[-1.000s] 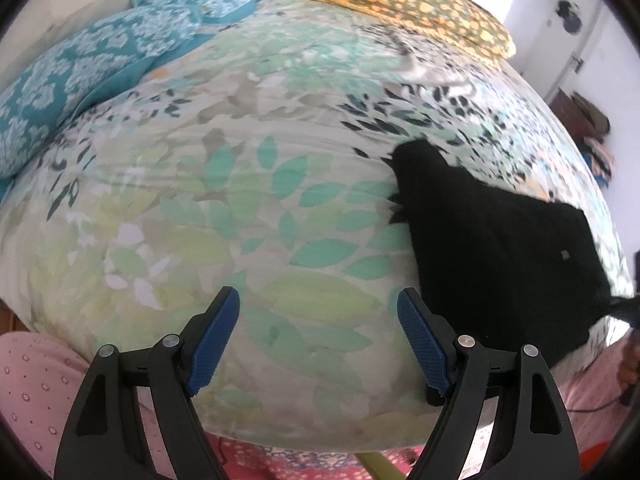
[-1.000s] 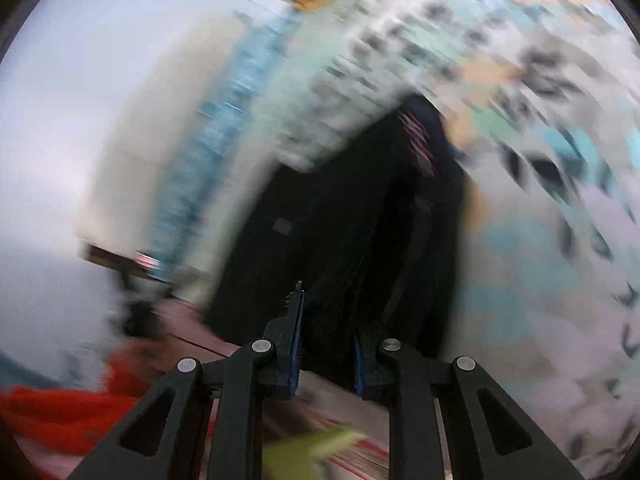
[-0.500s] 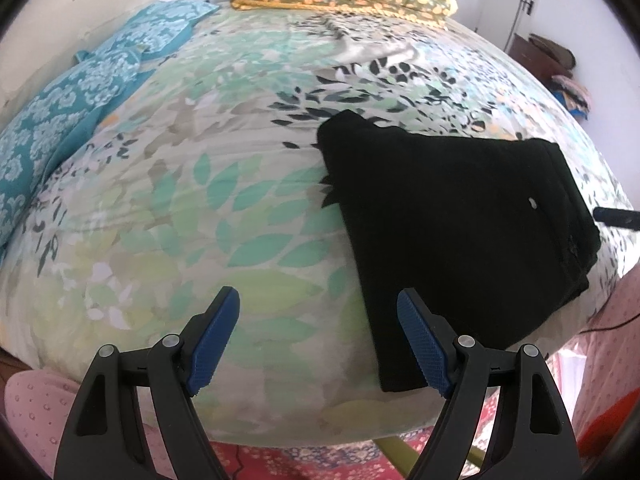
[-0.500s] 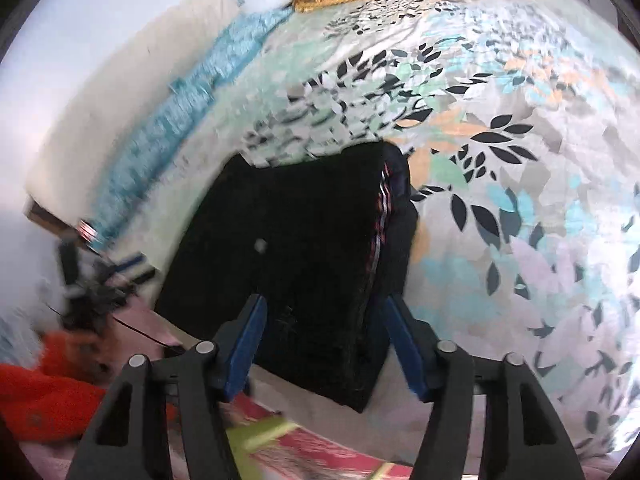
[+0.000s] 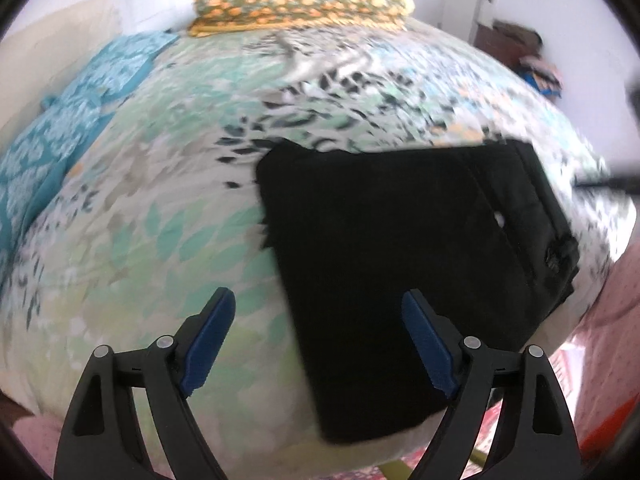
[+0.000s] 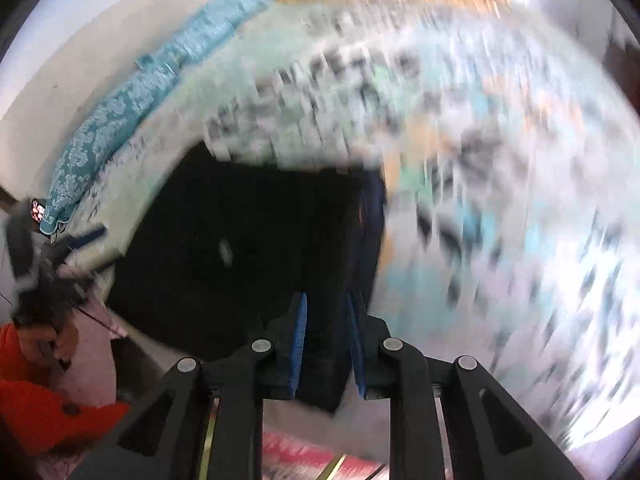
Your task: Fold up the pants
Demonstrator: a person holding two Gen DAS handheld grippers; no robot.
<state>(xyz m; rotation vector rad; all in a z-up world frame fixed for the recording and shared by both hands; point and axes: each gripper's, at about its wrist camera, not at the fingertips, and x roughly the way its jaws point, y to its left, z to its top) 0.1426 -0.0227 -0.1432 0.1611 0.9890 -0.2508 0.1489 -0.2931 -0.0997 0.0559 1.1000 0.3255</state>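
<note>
A home bedroom, a bed (image 5: pixel 168 216) wearing a leaf-print cover, an orange-patterned pillow (image 5: pixel 300 2) lying at its far end, teal pillows (image 5: pixel 60 136) leaning along a pale wall, a white door (image 5: pixel 460 0) standing in the corner.

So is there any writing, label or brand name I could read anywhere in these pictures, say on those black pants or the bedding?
None can be read.
Black pants: a small pale tag or button shows, too small and blurred to tell whether it carries text.
Leaf-print bedspread, orange-patterned pillow, teal pillow: patterns only, no lettering.
Small red-and-white object at the far left of the right wrist view: too blurred to read.
</note>
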